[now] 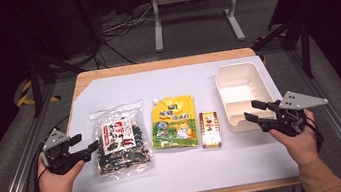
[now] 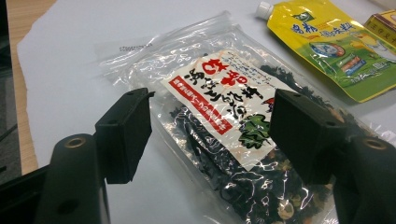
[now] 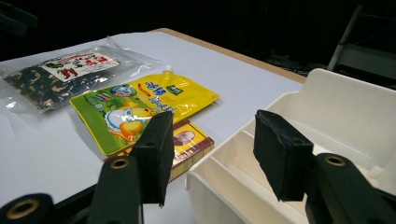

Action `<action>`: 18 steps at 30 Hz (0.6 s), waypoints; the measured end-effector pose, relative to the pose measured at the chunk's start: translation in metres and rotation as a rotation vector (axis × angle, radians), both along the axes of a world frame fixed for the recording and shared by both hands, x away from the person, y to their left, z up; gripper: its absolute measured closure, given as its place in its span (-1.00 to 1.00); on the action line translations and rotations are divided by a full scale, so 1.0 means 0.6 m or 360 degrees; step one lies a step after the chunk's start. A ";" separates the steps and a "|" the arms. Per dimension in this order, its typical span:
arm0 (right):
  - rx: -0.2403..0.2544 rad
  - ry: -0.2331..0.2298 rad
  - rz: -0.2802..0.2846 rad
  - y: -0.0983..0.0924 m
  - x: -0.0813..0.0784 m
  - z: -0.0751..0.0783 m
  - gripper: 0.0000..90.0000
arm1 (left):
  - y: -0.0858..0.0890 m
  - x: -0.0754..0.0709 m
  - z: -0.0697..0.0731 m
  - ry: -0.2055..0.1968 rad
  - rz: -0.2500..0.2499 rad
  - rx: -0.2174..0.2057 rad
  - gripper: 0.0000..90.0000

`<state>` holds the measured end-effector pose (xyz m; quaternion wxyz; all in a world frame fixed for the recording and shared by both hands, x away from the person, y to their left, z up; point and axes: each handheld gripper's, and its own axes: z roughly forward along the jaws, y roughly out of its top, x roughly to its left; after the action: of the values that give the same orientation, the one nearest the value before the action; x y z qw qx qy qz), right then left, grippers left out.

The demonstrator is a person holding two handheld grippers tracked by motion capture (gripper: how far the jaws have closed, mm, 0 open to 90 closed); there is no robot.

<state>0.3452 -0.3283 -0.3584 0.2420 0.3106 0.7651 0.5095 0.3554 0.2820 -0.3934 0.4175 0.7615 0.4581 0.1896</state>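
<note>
A clear bag of dark dried food [image 1: 121, 141] with a red and white label lies left of centre on the white sheet. Beside it lie a yellow-green spouted pouch [image 1: 174, 122] and a small red and yellow box [image 1: 210, 129]. A cream divided tray [image 1: 242, 95] stands at the right. My left gripper [image 1: 84, 144] hovers at the bag's left edge, open, with the bag [image 2: 224, 126] seen between its jaws. My right gripper [image 1: 255, 111] is open over the tray's near corner [image 3: 224, 172], holding nothing. The pouch [image 3: 140, 105] and box [image 3: 189, 144] lie to its left.
The white sheet [image 1: 179, 175] covers a wooden table whose edge [image 1: 164, 64] shows at the back. A white metal stand [image 1: 194, 7] and cables are on the floor beyond. Metal rails run along both sides.
</note>
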 end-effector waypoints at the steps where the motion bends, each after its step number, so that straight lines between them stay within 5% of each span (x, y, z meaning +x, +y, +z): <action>1: -0.0007 -0.0001 0.0006 0.002 0.000 0.001 0.07 | 0.002 0.001 0.000 0.0017 -0.0002 -0.0012 -0.34; 4: -0.0017 0.0014 0.0023 0.006 -0.001 0.002 0.09 | 0.006 0.004 0.000 0.0112 0.0007 -0.0117 -0.35; 9: -0.0049 0.0081 0.0034 0.011 -0.003 0.002 0.13 | 0.014 0.011 -0.004 0.0208 0.0025 -0.0141 -0.37; 18: -0.0088 0.0050 0.0043 0.018 -0.009 0.001 0.08 | 0.020 0.026 -0.023 0.0342 0.0059 -0.0181 -0.39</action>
<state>0.3398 -0.3174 -0.3578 0.2315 0.3015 0.7867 0.4863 0.3711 0.2940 -0.4070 0.4050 0.7439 0.5242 0.0882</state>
